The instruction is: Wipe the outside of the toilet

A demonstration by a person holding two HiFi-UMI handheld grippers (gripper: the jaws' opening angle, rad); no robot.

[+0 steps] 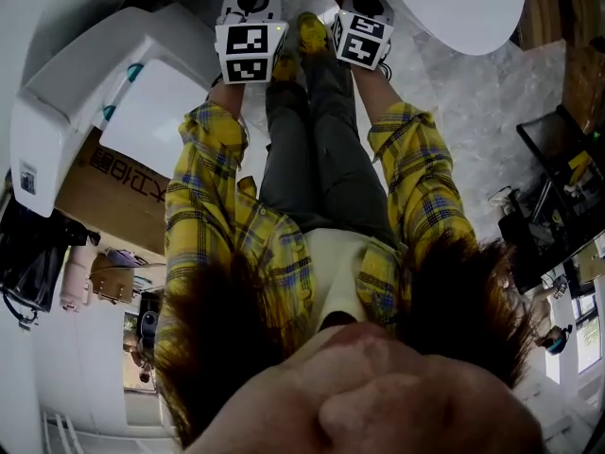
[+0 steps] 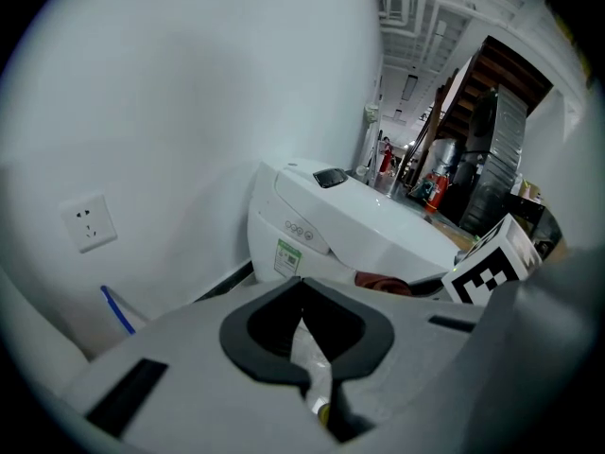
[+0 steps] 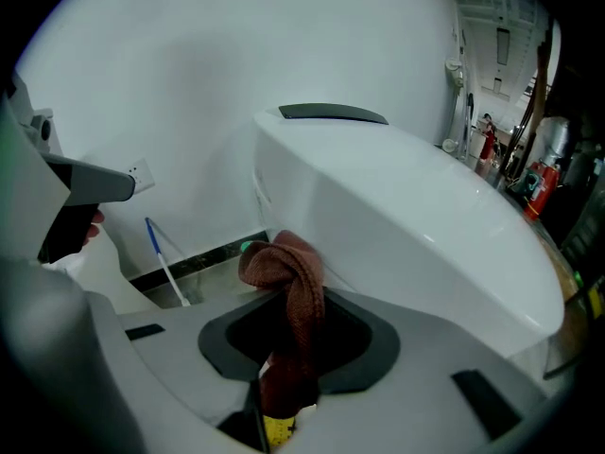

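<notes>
The white toilet (image 3: 397, 216) fills the right of the right gripper view, its dark-topped back (image 3: 331, 113) against the wall. My right gripper (image 3: 288, 296) is shut on a brown cloth (image 3: 295, 282), whose bunched end pokes out past the jaws just beside the toilet's side. In the left gripper view the toilet (image 2: 359, 225) stands further off, with buttons and a green label on its side. My left gripper (image 2: 301, 282) is shut with nothing in it. In the head view both marker cubes, left (image 1: 248, 41) and right (image 1: 364, 31), are held low over the person's feet, near the toilet's rim (image 1: 454, 8).
A white wall with a socket (image 2: 88, 223) stands behind the toilet. A blue-handled stick (image 3: 161, 258) leans at the wall's foot. A white box-like unit (image 1: 85, 83) and a cardboard box (image 1: 113, 192) lie at the head view's left. Shelves and clutter (image 2: 444, 178) stand beyond the toilet.
</notes>
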